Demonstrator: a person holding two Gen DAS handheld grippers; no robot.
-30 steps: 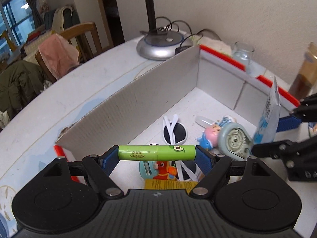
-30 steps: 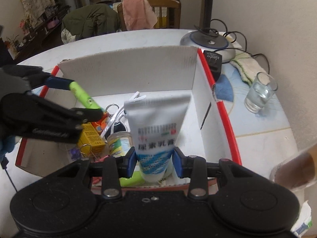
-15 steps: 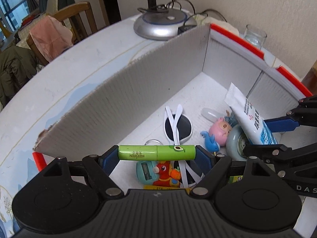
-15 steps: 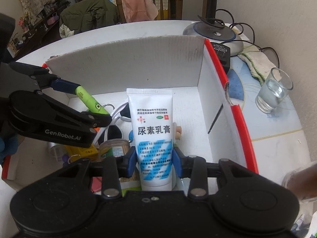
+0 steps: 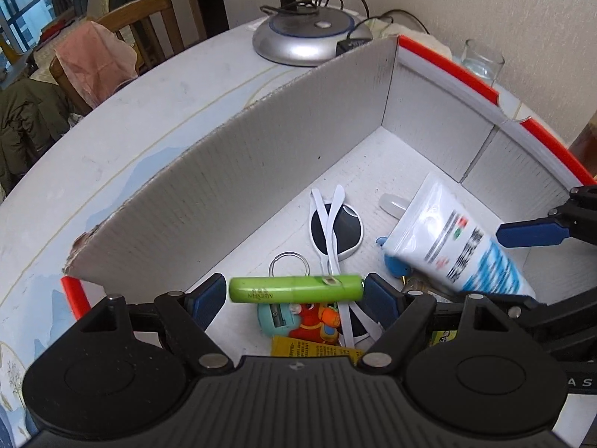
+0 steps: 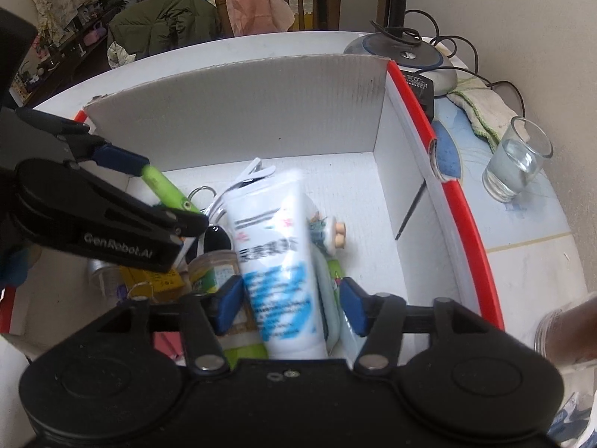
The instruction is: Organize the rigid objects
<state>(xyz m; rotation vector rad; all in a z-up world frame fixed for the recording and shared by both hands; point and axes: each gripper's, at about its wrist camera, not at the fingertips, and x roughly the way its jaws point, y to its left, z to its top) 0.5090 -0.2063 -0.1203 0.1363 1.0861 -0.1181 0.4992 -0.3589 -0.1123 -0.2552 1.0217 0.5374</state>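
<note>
My left gripper (image 5: pixel 296 293) is open over the white cardboard box (image 5: pixel 261 171); the green tube (image 5: pixel 296 288) lies loose between its pads, blurred, with small gaps at both ends. It also shows in the right wrist view (image 6: pixel 168 188). My right gripper (image 6: pixel 291 302) is open; the white and blue cream tube (image 6: pixel 278 265) lies blurred between its spread pads, free of them, above the box's contents. It also shows in the left wrist view (image 5: pixel 455 246).
The box holds white sunglasses (image 5: pixel 335 224), a key ring (image 5: pixel 289 263), a teal sharpener toy (image 5: pixel 298 319), a yellow packet (image 5: pixel 309 347) and a small jar (image 6: pixel 212 265). A lamp base (image 5: pixel 306 37), a glass (image 6: pixel 516 164) and a brown jar (image 6: pixel 567 332) stand outside.
Both grippers have opened. The green tube and the cream tube have come free of the pads and are blurred, dropping into the box. Both grippers have moved lower over the box.
</note>
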